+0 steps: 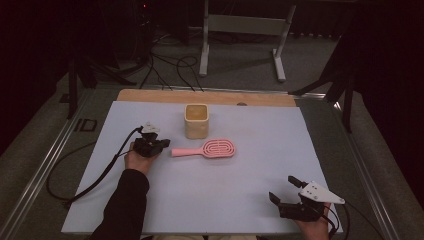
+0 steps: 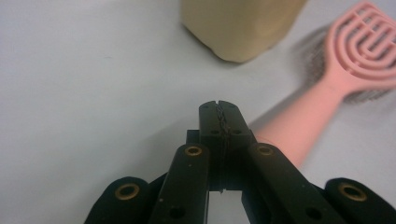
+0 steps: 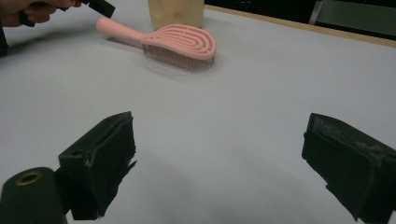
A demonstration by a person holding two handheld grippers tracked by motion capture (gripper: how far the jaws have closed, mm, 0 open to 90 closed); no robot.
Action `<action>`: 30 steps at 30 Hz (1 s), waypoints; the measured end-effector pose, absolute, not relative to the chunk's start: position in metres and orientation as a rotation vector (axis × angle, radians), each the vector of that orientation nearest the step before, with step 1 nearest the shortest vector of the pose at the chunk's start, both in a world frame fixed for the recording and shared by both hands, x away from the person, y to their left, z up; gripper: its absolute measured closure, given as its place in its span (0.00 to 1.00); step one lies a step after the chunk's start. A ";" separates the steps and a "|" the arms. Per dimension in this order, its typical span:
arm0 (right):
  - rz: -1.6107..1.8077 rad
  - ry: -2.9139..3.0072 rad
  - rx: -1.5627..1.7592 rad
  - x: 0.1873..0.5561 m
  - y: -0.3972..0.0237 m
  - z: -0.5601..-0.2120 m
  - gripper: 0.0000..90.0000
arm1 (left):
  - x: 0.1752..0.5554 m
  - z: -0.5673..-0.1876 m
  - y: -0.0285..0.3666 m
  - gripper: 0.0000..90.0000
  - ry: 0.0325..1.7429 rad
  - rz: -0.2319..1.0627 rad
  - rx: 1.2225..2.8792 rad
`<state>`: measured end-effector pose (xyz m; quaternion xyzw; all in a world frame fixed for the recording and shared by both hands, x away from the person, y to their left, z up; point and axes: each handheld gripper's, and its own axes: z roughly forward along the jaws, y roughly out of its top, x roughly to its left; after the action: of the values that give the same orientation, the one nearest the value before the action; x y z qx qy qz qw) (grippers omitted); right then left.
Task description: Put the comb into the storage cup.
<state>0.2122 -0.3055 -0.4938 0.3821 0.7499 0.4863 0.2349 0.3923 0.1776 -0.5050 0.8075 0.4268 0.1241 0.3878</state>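
The left tongs are closed with nothing between the jaws, the toothed pads meeting tip to tip in the left gripper view; they sit low over the bench, and the handle end of the pink brush lies just beside the tips at about 3 o'clock, near but with no clear contact. In the high view the left tongs point toward 3 o'clock at that handle, held by the left hand. The brush lies flat near the bench's middle, handle toward 9 o'clock, head toward 3 o'clock, bristles down as the right gripper view shows. A tan cup stands upright just beyond the brush at 12 o'clock, close to it; whether they touch I cannot tell. The right tongs rest well apart from all this, at the bench's 5 o'clock corner, jaws spread wide and empty, with bare white surface between them in the right gripper view.
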 end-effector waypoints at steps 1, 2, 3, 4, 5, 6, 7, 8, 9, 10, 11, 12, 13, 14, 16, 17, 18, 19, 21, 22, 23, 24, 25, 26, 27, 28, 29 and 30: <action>1.335 2.059 1.047 0.212 -0.305 -0.494 0.10 | 0.391 -0.506 0.176 1.00 1.075 0.312 2.062; 1.334 2.060 1.046 0.212 -0.305 -0.494 0.10 | 0.390 -0.506 0.175 1.00 1.071 0.310 2.065; 1.334 2.060 1.045 0.212 -0.305 -0.494 0.10 | 0.388 -0.507 0.174 1.00 1.065 0.309 2.070; 1.334 2.061 1.046 0.212 -0.305 -0.494 0.10 | 0.386 -0.508 0.172 1.00 1.057 0.313 2.082; 1.331 2.062 1.044 0.212 -0.305 -0.494 0.10 | 0.383 -0.509 0.170 1.00 1.050 0.313 2.083; 1.334 2.061 1.044 0.212 -0.305 -0.493 0.10 | 0.381 -0.508 0.170 1.00 1.046 0.317 2.085; 1.336 2.060 1.045 0.212 -0.305 -0.493 0.10 | 0.379 -0.508 0.169 1.00 1.043 0.317 2.082; 1.334 2.056 1.048 0.212 -0.306 -0.493 0.10 | 0.376 -0.507 0.169 1.00 1.030 0.317 2.089; 1.334 2.055 1.050 0.212 -0.306 -0.493 0.10 | 0.375 -0.507 0.168 1.00 1.027 0.315 2.088; 1.333 2.057 1.049 0.212 -0.306 -0.494 0.10 | 0.372 -0.506 0.167 1.00 1.014 0.313 2.095; 1.333 2.058 1.050 0.212 -0.306 -0.494 0.10 | 0.370 -0.506 0.166 1.00 1.007 0.310 2.100; 1.333 2.058 1.050 0.212 -0.306 -0.494 0.10 | 0.370 -0.506 0.166 1.00 1.007 0.310 2.100; 1.332 2.059 1.049 0.212 -0.305 -0.493 0.10 | 0.366 -0.506 0.164 1.00 0.991 0.304 2.101; 1.334 2.062 1.043 0.212 -0.305 -0.493 0.10 | 0.363 -0.506 0.163 1.00 0.984 0.301 2.106; 1.330 2.063 1.040 0.212 -0.304 -0.494 0.10 | 0.360 -0.508 0.160 1.00 0.976 0.291 2.113; 1.330 2.063 1.041 0.212 -0.304 -0.494 0.10 | 0.358 -0.509 0.159 1.00 0.967 0.280 2.117; 1.329 2.063 1.043 0.212 -0.304 -0.494 0.10 | 0.356 -0.510 0.157 1.00 0.958 0.272 2.123; 1.329 2.062 1.043 0.212 -0.304 -0.494 0.10 | 0.354 -0.511 0.155 1.00 0.952 0.265 2.127; 1.329 2.063 1.043 0.212 -0.304 -0.494 0.10 | 0.351 -0.513 0.151 1.00 0.940 0.249 2.128; 1.330 2.063 1.041 0.212 -0.304 -0.494 0.10 | 0.350 -0.514 0.150 1.00 0.938 0.239 2.125; 1.330 2.063 1.041 0.212 -0.304 -0.494 0.10 | 0.348 -0.515 0.149 1.00 0.933 0.233 2.125; 1.330 2.063 1.042 0.212 -0.304 -0.494 0.10 | 0.347 -0.516 0.147 1.00 0.929 0.224 2.121; 1.330 2.063 1.042 0.213 -0.304 -0.494 0.10 | 0.347 -0.516 0.146 1.00 0.923 0.216 2.120; 1.330 2.064 1.042 0.213 -0.304 -0.494 0.10 | 0.346 -0.517 0.145 1.00 0.923 0.206 2.113; 1.327 2.066 1.042 0.213 -0.304 -0.494 0.10 | 0.345 -0.517 0.145 1.00 0.921 0.199 2.112; 1.325 2.067 1.040 0.213 -0.304 -0.494 0.10 | 0.344 -0.518 0.144 1.00 0.917 0.192 2.108; 1.325 2.068 1.040 0.213 -0.303 -0.494 0.10 | 0.343 -0.518 0.143 1.00 0.913 0.184 2.102; 1.325 2.068 1.041 0.213 -0.303 -0.494 0.10 | 0.342 -0.518 0.142 1.00 0.909 0.178 2.097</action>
<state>0.2127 -0.3034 -0.4939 0.3793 0.7535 0.4828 0.2349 0.3423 0.1421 -0.5178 0.8336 0.3611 0.0707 0.4120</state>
